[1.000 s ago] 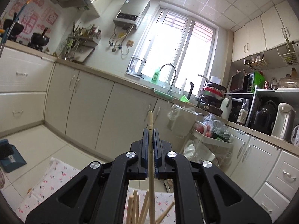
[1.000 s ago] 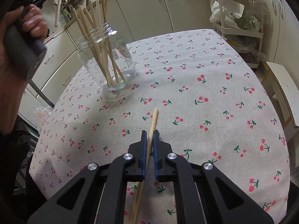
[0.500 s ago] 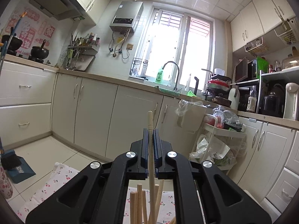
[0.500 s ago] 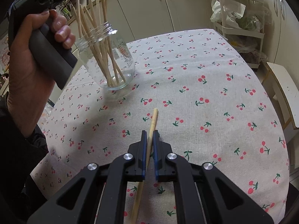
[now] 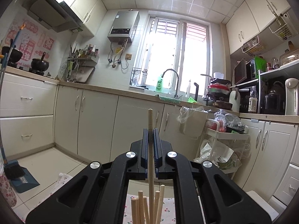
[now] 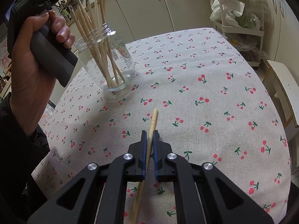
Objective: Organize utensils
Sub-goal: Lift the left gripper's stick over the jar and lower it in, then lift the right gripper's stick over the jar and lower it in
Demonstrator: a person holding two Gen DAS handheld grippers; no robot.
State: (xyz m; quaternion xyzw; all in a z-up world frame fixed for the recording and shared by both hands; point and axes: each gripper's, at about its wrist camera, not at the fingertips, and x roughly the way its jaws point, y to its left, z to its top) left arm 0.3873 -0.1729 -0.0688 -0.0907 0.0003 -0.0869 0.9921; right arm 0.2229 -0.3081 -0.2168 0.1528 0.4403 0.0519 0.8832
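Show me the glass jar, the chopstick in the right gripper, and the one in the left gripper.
glass jar (image 6: 122, 69), right wrist view, on its clear side wall.
right gripper's chopstick (image 6: 153, 118), right wrist view, on the end past the jaws.
left gripper's chopstick (image 5: 150, 118), left wrist view, near its top end.

Your left gripper now sits lower and more level than a second ago: the kitchen counter line in its view runs nearly straight where it slanted before. The tops of the chopsticks in the jar rise higher beneath your jaws, closer to the upright chopstick clamped between them. In the right wrist view, your left hand now fills far more of the upper left, down beside the glass jar.
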